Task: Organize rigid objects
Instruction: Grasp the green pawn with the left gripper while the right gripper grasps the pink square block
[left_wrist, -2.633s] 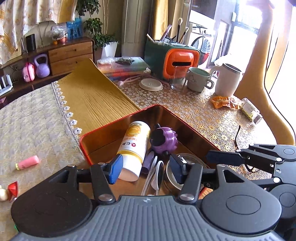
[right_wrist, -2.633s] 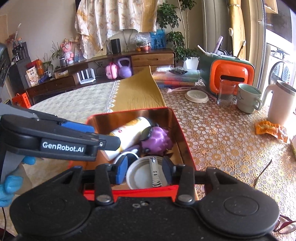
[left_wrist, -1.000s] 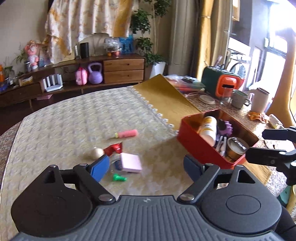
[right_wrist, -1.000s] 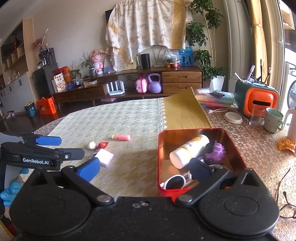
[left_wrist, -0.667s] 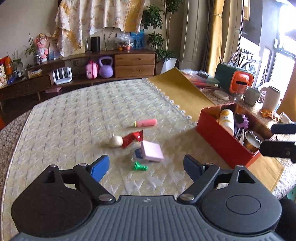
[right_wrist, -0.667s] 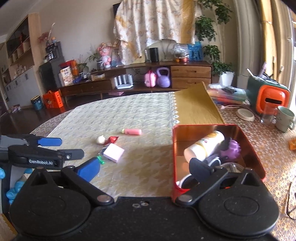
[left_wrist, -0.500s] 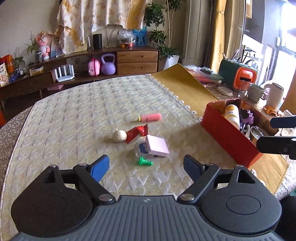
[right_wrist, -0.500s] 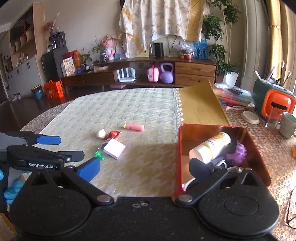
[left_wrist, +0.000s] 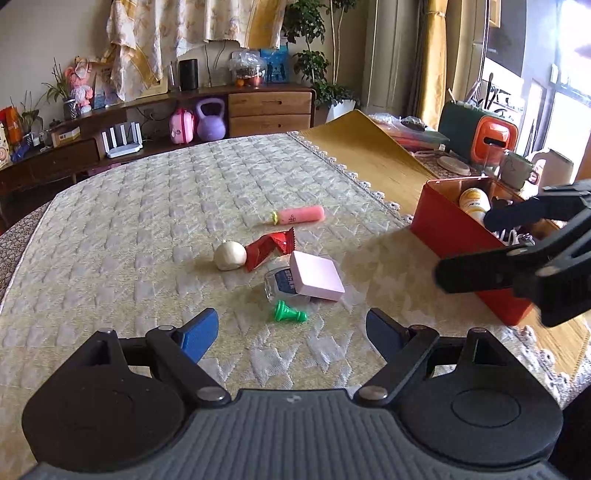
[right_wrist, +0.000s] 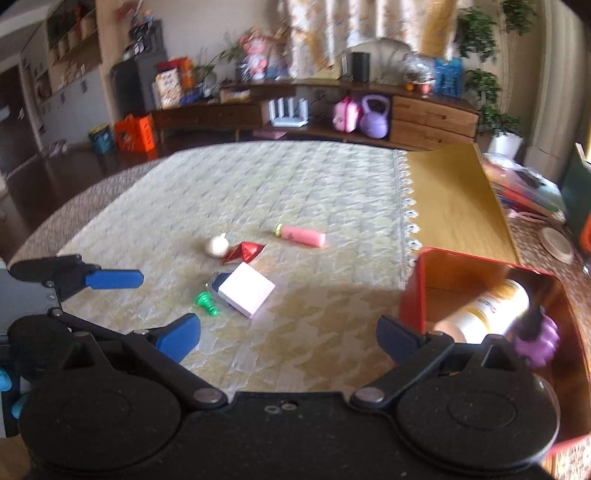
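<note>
Right then, we held the left gripper spread wide and empty, low over the quilted tablecloth, with the green chess pawn lying on its side just ahead between the blue fingertips. Our right gripper was equally agape, nothing in it, near the red tin box.

Just past the pawn the pink flat box leaned on a small clear jar; beyond sat a white ball, red wrapper and pink tube. The tin already held a white bottle and purple spiky toy.

We judged the pawn the likely next pick: come straight down, close across its narrow stem, keep clear of the leaning box so it doesn't slide off the jar.
</note>
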